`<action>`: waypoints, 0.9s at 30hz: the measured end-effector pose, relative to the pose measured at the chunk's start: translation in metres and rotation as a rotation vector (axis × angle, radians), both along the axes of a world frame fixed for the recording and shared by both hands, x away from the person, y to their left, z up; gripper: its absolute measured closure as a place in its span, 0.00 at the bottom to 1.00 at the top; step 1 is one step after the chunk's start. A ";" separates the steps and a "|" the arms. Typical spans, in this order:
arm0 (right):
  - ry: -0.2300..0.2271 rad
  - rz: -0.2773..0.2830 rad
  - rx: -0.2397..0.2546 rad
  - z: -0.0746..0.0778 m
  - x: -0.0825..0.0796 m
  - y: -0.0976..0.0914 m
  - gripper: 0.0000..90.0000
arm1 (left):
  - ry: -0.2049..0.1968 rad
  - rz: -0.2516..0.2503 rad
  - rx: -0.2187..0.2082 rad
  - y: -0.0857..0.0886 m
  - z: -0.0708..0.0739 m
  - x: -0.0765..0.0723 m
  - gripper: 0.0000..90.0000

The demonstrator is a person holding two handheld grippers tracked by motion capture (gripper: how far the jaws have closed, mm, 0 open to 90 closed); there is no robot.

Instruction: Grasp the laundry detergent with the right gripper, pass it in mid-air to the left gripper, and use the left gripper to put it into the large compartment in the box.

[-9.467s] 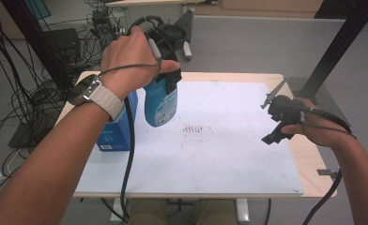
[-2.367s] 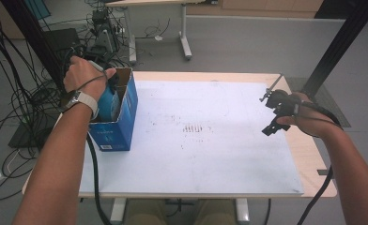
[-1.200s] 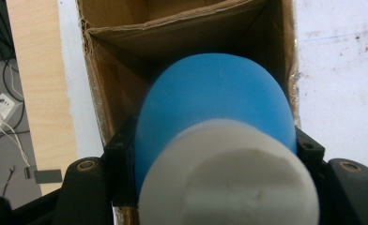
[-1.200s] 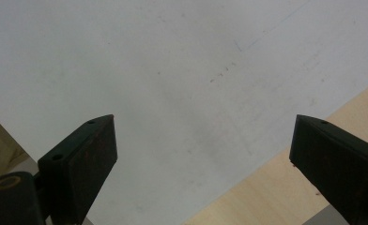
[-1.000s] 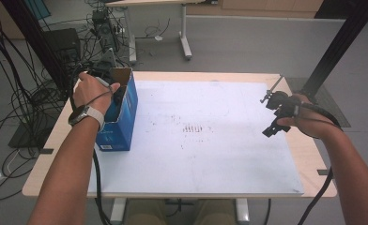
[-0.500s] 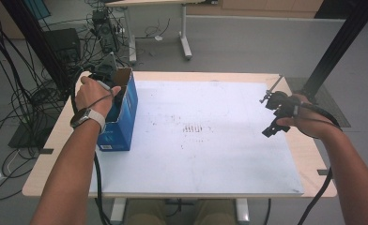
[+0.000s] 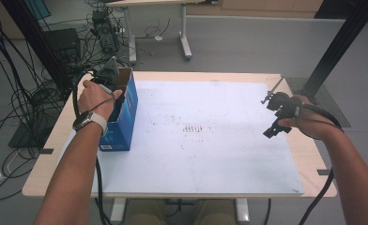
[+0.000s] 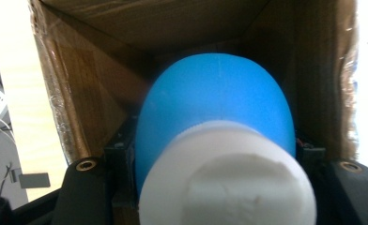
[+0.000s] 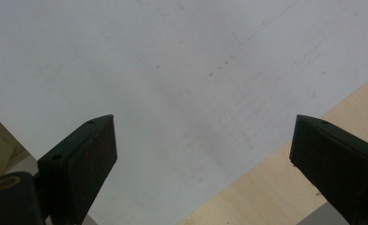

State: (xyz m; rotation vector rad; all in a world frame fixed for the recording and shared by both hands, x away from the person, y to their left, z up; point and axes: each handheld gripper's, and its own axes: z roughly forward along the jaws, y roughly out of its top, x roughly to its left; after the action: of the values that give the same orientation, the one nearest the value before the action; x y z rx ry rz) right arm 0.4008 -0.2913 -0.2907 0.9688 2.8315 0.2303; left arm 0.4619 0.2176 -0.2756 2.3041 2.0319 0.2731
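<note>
Left gripper (image 8: pixel 215 187) is down inside the open top of the blue cardboard box (image 7: pixel 126 117), jaws clamped on a blue bottle (image 8: pixel 215 108) just below its white cap (image 8: pixel 224 178). In the left gripper view the bottle sits within the brown inner walls of the box, cap toward the camera, one black jaw on each flank of the bottle. In the high view the left hand (image 7: pixel 95 96) covers the box opening, grey plate sticking up above it, cable trailing off along the forearm. The box stands upright at the left edge of the white sheet (image 7: pixel 196 154) on the wooden table (image 7: pixel 46 154).

Right gripper (image 7: pixel 278 115) hangs over the right side of the sheet, well apart from the box. Its jaws stand wide apart with nothing between them; beneath them the right gripper view shows bare sheet and a strip of table edge.
</note>
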 end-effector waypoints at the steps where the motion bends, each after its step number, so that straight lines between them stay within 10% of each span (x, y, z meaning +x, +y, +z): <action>1: 0.001 -0.003 0.000 0.000 0.000 0.000 0.09 | -0.004 0.000 -0.002 0.000 0.000 0.000 0.42; 27: 0.001 0.000 0.001 0.000 0.000 0.002 0.09 | -0.007 0.004 -0.015 0.004 -0.001 0.000 0.41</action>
State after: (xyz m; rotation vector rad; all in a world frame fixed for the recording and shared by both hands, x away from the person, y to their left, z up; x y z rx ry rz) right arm 0.4007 -0.2889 -0.2909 0.9694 2.8328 0.2309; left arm 0.4621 0.2214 -0.2765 2.2879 2.0282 0.2653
